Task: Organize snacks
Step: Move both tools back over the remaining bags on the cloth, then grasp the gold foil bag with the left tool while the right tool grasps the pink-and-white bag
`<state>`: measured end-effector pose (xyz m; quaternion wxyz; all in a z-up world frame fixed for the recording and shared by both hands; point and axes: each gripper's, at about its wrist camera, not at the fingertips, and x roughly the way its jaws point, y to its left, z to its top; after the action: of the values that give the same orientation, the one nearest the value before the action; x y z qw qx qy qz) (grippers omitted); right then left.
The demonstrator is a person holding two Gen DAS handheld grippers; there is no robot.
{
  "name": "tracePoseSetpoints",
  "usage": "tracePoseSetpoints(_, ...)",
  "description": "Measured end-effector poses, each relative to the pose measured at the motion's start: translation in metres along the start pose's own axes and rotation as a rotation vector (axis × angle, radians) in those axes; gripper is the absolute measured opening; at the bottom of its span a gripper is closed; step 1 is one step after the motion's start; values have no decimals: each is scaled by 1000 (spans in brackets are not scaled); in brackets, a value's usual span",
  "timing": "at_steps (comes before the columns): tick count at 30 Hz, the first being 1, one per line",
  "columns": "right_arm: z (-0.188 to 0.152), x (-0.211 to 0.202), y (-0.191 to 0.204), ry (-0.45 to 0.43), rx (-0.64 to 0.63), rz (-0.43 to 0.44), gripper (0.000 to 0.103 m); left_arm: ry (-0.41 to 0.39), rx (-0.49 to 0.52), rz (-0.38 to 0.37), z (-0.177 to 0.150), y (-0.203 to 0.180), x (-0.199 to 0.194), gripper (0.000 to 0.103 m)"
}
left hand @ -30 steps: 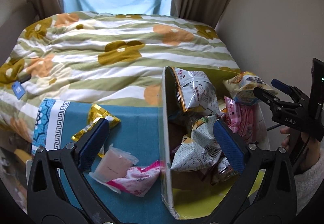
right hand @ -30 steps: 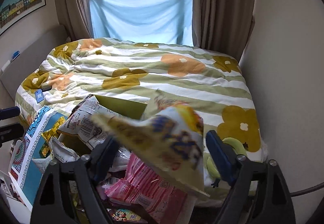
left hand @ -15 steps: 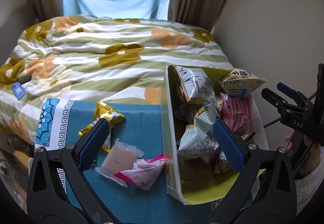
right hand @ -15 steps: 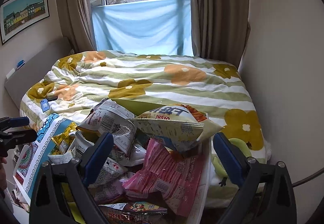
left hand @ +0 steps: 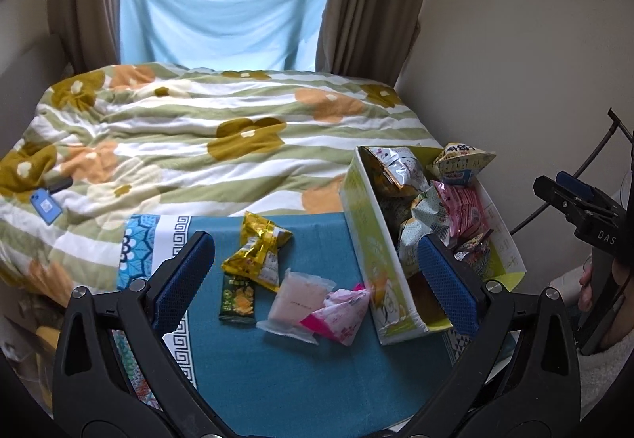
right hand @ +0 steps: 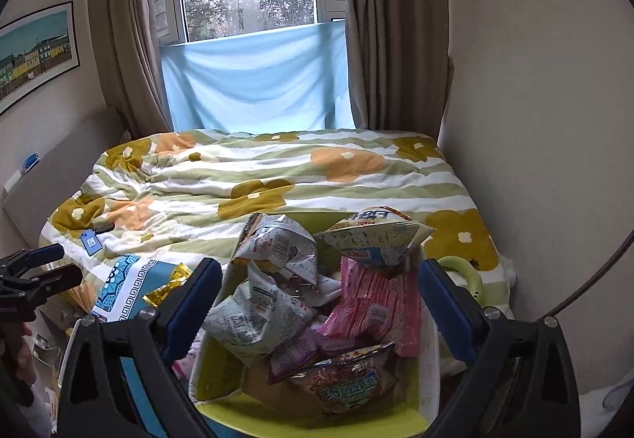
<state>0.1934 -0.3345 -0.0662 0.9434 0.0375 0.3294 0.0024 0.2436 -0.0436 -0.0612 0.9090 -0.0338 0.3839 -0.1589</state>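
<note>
On the blue cloth lie four loose snack packets, beside one box heaped with packets. Left gripper and right gripper: fingers spread wide, holding nothing.

the right gripper hangs with its blue pads wide apart above a yellow-green box heaped with snack bags — a cream bag lies on top at the far edge, a pink pack beneath it, a silver bag to the left. at the picture's left edge, the left gripper shows — whether it is closed cannot be told.
</note>
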Motion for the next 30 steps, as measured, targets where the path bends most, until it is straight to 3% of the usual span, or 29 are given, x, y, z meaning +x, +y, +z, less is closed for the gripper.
tracePoseSetpoints(10,-37,-32,88,-1,37,-13,98,-2,4,-26,-29,76,-45,102)
tracePoseSetpoints(17,-69,-39,126,22,141,-23,98,18,27,-53,-38,108,-51,102)
tracePoseSetpoints(22,-90,-33,148,46,214,-40,98,49,54,-97,-34,123,-29,102)
tracePoseSetpoints(30,-120,6,179,98,363,-53,98,144,114,-136,-22,129,48,102)
